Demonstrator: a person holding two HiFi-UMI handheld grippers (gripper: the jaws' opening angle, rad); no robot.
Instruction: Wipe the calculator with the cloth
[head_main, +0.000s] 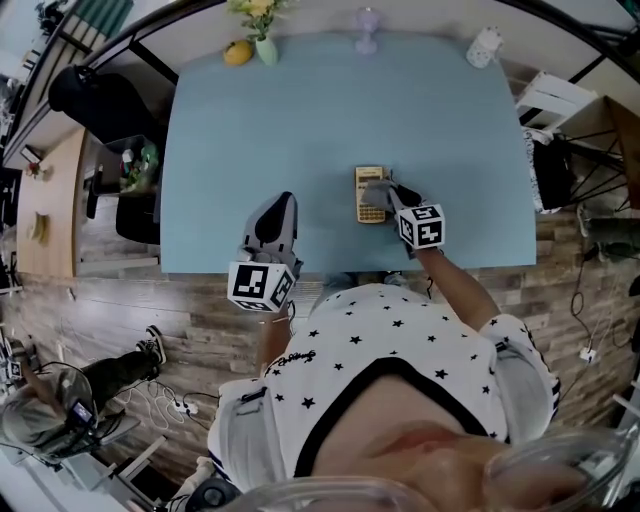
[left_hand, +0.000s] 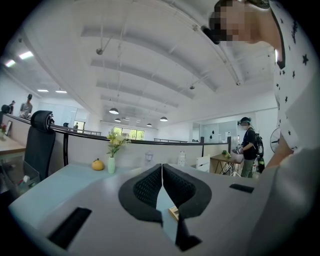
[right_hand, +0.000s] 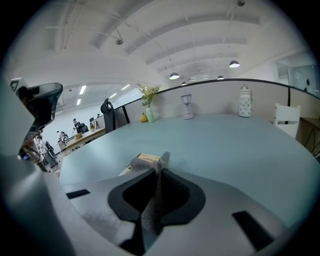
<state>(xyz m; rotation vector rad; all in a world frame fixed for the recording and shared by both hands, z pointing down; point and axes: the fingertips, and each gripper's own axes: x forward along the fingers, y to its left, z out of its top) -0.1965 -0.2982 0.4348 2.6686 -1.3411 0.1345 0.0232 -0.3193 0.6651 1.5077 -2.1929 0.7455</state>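
A yellow calculator (head_main: 369, 193) lies flat near the middle of the light blue table (head_main: 300, 120). My right gripper (head_main: 392, 194) is shut on a grey cloth (head_main: 378, 187), and the cloth rests on the calculator's right side. In the right gripper view the cloth (right_hand: 152, 200) runs pinched between the jaws, with the calculator (right_hand: 147, 158) just beyond the tips. My left gripper (head_main: 283, 205) is shut on nothing and hovers near the table's front edge, left of the calculator. A corner of the calculator (left_hand: 173, 213) shows under its jaws.
Along the far edge stand an orange fruit (head_main: 238, 52), a vase of flowers (head_main: 263, 38), a small glass stand (head_main: 367, 30) and a white jar (head_main: 484, 46). A black office chair (head_main: 100, 100) is left of the table. A person (left_hand: 249, 147) stands far off.
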